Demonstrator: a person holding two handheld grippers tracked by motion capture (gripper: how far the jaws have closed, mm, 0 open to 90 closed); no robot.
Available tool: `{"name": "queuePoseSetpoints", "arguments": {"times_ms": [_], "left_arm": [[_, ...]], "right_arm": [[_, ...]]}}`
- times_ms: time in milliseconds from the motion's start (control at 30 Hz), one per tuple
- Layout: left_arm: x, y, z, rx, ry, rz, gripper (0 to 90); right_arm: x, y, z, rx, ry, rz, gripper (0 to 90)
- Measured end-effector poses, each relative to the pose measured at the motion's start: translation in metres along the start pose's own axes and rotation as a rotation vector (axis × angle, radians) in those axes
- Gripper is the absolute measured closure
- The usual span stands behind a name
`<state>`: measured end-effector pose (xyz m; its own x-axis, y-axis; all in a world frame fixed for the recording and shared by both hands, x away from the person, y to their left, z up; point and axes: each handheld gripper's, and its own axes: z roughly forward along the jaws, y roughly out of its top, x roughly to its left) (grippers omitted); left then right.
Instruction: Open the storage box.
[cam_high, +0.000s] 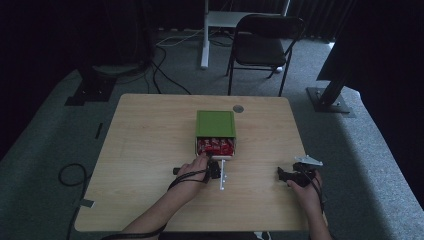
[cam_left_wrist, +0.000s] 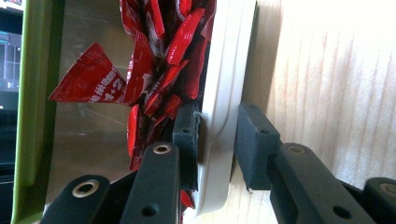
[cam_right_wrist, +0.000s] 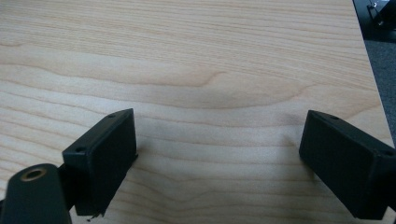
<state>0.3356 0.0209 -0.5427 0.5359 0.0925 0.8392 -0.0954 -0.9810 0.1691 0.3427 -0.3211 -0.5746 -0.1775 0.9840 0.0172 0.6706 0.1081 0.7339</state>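
A green box stands at the middle of the wooden table, its white drawer pulled out toward me. Red packets fill the drawer. My left gripper is at the drawer's near edge. In the left gripper view the gripper is shut on the white drawer front, one pad inside among the red packets and one outside. My right gripper rests low over bare table at the right. Its jaws stand open with nothing between them.
A small round grommet sits in the tabletop behind the box. Beyond the table's far edge stand a dark folding chair and a white stand. Cables lie on the grey floor at the left.
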Motion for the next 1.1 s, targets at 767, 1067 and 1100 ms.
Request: {"name": "queuePoseSetpoints", "arguments": {"times_ms": [767,1067,1100], "left_arm": [[-0.006,0.003,-0.015,0.005,-0.029,-0.001,72.2],[-0.012,0.003,-0.027,0.0,-0.038,0.004,72.2],[-0.013,0.002,-0.027,-0.005,-0.04,0.0,72.2]], "right_arm": [[-0.001,0.0,0.0,0.0,-0.01,0.011,10.5],[-0.001,0.0,0.0,0.0,-0.01,0.011,10.5],[-0.001,0.0,0.0,0.0,-0.01,0.011,10.5]]}}
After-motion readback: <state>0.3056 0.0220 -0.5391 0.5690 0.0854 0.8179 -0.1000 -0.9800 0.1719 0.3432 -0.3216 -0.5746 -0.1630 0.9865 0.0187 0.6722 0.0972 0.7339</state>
